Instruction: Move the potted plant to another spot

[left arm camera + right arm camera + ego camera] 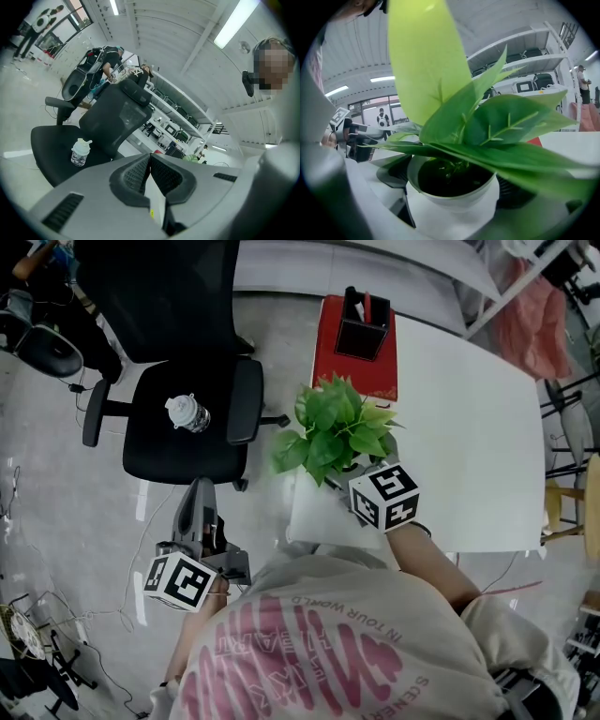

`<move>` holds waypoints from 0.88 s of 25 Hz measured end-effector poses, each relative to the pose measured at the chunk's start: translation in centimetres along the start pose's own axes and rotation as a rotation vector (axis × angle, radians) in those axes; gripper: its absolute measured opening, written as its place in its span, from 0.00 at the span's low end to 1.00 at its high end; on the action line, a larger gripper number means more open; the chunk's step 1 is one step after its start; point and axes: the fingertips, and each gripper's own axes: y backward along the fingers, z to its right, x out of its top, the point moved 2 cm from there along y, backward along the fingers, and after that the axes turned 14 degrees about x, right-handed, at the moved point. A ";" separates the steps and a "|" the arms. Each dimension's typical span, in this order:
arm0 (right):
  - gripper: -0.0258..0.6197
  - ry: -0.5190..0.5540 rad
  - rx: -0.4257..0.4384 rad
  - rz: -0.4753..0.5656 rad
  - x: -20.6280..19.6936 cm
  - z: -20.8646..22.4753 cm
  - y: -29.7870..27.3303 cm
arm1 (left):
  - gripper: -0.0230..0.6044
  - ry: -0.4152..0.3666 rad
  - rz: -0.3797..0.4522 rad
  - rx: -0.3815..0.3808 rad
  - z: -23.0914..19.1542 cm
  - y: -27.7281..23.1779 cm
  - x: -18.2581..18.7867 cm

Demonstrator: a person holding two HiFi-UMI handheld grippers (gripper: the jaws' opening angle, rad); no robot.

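The potted plant [330,430], broad green leaves in a small white pot [451,194], stands at the near left corner of the white table [469,427]. My right gripper [452,180] is shut on the pot, with a dark pad pressed against each side. In the head view the leaves hide the right gripper's [354,471] jaws, and only its marker cube shows. My left gripper [198,493] hangs off the table to the left, over the floor. Its jaws are shut together with nothing between them [150,158].
A black office chair [187,399] stands left of the table with a clear plastic bottle [187,413] on its seat. A red box [337,367] with a black pen holder [364,329] lies at the table's far left. Cables lie on the floor at the lower left.
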 end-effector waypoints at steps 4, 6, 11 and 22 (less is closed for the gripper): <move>0.91 0.004 -0.006 -0.002 -0.3 -0.1 0.8 | 0.08 -0.004 -0.002 -0.016 0.9 0.1 -0.3; 0.91 0.005 0.000 -0.005 -0.6 -0.3 1.2 | 0.08 -0.007 0.006 -0.023 1.4 0.3 -0.5; 0.91 0.028 0.020 -0.024 -0.9 -1.0 2.4 | 0.08 0.001 0.006 -0.025 2.7 1.4 -1.7; 0.91 0.007 0.060 -0.024 -1.6 -2.8 7.4 | 0.08 0.018 0.024 -0.020 6.3 5.2 -4.9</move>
